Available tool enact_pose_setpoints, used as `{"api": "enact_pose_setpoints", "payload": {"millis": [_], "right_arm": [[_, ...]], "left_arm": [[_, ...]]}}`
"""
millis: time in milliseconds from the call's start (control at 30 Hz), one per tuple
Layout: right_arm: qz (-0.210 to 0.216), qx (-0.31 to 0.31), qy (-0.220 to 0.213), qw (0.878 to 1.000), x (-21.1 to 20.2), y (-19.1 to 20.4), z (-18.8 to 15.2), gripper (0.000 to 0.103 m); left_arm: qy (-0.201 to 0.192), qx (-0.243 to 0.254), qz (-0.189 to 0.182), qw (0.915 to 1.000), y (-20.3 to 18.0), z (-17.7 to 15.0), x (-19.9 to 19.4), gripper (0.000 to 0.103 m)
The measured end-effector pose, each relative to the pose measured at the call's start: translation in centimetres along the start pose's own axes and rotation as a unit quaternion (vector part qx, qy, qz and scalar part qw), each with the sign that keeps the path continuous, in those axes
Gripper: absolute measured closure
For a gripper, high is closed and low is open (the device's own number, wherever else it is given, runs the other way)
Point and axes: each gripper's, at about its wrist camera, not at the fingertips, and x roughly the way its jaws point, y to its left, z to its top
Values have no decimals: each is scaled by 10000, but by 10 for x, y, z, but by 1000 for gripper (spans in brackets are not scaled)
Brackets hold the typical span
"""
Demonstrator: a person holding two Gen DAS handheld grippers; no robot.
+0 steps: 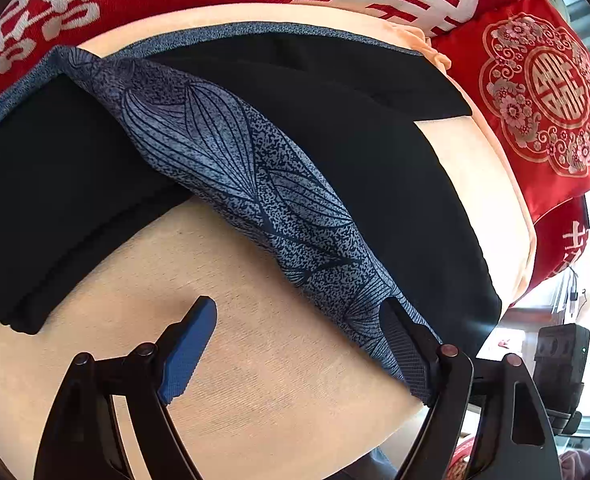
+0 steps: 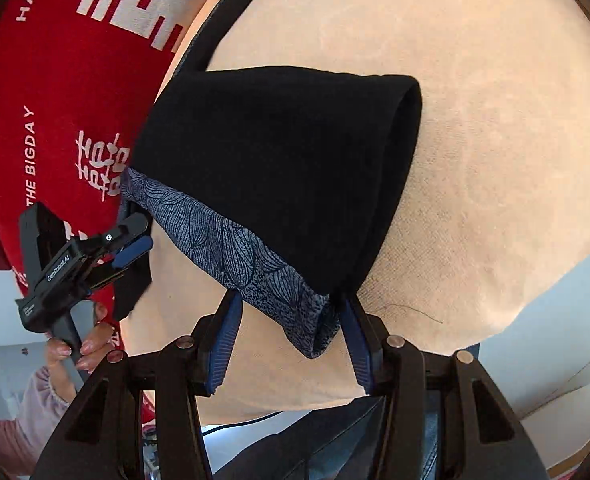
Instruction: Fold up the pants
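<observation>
Gaping wide, both grippers (image 1: 295, 344) (image 2: 291, 328) straddle the pants' (image 2: 279, 168) patterned waistband (image 1: 231, 160); grip seemingly none.

Pants (image 1: 335, 152) on bed (image 1: 255, 380); waistband (image 1: 235, 168) across them; pillows (image 1: 543, 92) behind, along bed's far edge.

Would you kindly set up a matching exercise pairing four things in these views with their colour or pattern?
Things:
1. pants
2. waistband
3. cushion
4. bed cover

Descriptions:
A. peach, plain
B. red with a round floral emblem
C. black
D. blue-grey with a dark leaf print

Pairs: 1-C, 2-D, 3-B, 4-A.
</observation>
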Motion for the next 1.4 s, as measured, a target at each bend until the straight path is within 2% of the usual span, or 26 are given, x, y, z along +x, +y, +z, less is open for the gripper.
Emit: {"api": "enact_pose_setpoints", "payload": {"millis": [33, 100, 133, 167, 200, 233, 300, 400, 500, 567, 600, 667, 700, 733, 767, 800, 833, 867, 900, 933, 967, 1033, 1100, 1167, 1267, 1400], "right_arm": [[83, 82, 102, 9999, 0, -2, 3, 48], [190, 273, 390, 9987, -3, -10, 9, 68], [352, 386, 552, 9971, -3, -12, 13, 98], [439, 450, 597, 9962, -7, -11, 19, 97], [502, 407, 609, 9960, -13, -8, 23, 97], [572, 284, 617, 9961, -20, 0, 31, 98], [790, 11, 545, 9954, -35, 21, 55, 98], [1011, -432, 311, 9934, -63, 60, 110, 98], [1158, -895, 49, 9892, -87, 96, 173, 98], [1033, -1188, -121, 9875, -98, 117, 221, 98], [955, -1282, -171, 9870, -99, 125, 239, 98], [729, -1433, -295, 9866, -96, 139, 284, 98], [626, -1459, -352, 9867, -93, 144, 308, 98], [541, -1505, -408, 9863, -90, 149, 325, 98], [323, -1574, -500, 9857, -87, 153, 343, 98], [99, -1627, -564, 9850, -85, 152, 352, 96], [-147, -1668, -603, 9840, -79, 152, 364, 94], [-441, -1702, -615, 9825, -69, 151, 374, 93], [-624, -1715, -592, 9814, -62, 149, 379, 91], [-783, -1739, -551, 9801, -54, 148, 385, 80], [-911, -1790, -504, 9783, -48, 147, 389, 57], [-1144, -2039, -486, 9711, -41, 150, 387, 44], [-1366, -2305, -465, 9623, -41, 156, 378, 44], [-1301, -2365, -398, 9621, -45, 153, 363, 44], [-1293, -1976, -146, 9716, -39, 124, 338, 44], [-1104, -784, 185, 9906, -15, 71, 329, 54]], "left_arm": [[47, -93, -71, 9999, 2, 0, 3, 19], [97, -265, -115, 9995, 4, 0, 8, 19], [69, -286, -100, 9995, 3, 2, 8, 21], [54, -302, -104, 9995, 1, 3, 8, 27], [76, -335, -142, 9993, 1, 6, 7, 47], [177, -403, -250, 9987, 0, 9, 7, 62], [194, -586, -357, 9975, -2, 17, 0, 64], [-198, -593, -312, 9976, -16, 39, -27, 64], [-741, -557, -121, 9956, -32, 71, -59, 63], [-1026, -515, 31, 9934, -38, 90, -76, 61], [-1172, -467, 176, 9919, -40, 99, -84, 57], [-1448, -350, 632, 9868, -43, 114, -99, 56], [-1526, -326, 796, 9845, -42, 118, -102, 52], [-1577, -335, 951, 9823, -39, 121, -104, 32], [-1664, -395, 1185, 9781, -34, 123, -105, 22], [-1723, -455, 1365, 9745, -27, 123, -103, 18], [-1679, -510, 1523, 9726, -21, 124, -97, 18], [-1520, -604, 1710, 9716, -11, 124, -85, 18], [-1402, -713, 1862, 9698, -1, 123, -75, 18], [-1285, -804, 2005, 9679, 8, 122, -63, 18], [-1124, -870, 2173, 9657, 18, 119, -49, 18], [-674, -998, 2483, 9612, 37, 114, -17, 18], [-418, -1154, 2529, 9597, 49, 108, 2, 18], [-527, -1296, 2458, 9592, 53, 102, 6, 18], [-519, -1382, 2462, 9579, 54, 101, 5, 18], [-477, -1362, 2429, 9593, 59, 97, 5, 18]]}}
